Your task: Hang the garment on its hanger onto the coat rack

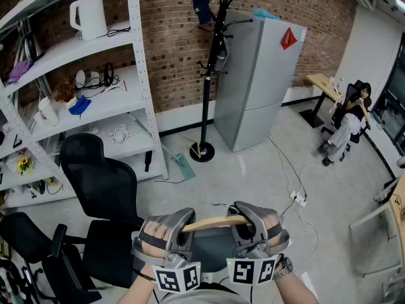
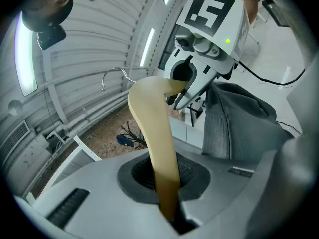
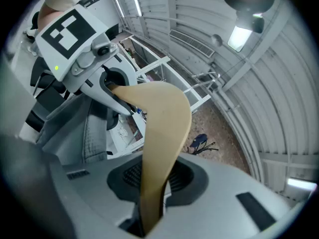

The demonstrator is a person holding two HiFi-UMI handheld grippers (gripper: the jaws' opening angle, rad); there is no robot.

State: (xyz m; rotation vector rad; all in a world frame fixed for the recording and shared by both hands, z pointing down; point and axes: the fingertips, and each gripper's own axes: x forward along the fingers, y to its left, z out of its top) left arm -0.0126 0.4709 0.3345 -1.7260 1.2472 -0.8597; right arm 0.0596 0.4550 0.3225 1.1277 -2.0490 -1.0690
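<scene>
A pale wooden hanger (image 1: 215,223) with a grey garment (image 1: 212,251) draped under it is held level at the bottom of the head view. My left gripper (image 1: 174,233) is shut on the hanger's left arm (image 2: 154,133), and my right gripper (image 1: 253,230) is shut on its right arm (image 3: 164,133). The hanger's metal hook (image 2: 117,73) sticks up between them. The black coat rack (image 1: 212,75) stands well ahead by the brick wall, with a dark blue cap (image 1: 202,2) on its top prongs. Each gripper view shows the other gripper across the hanger.
A grey fridge (image 1: 259,75) stands just right of the rack. White shelving (image 1: 95,75) with a kettle and clutter fills the left. Black office chairs (image 1: 101,195) sit close on my left. Cables and a power strip (image 1: 296,198) lie on the floor; a seated person (image 1: 348,119) is far right.
</scene>
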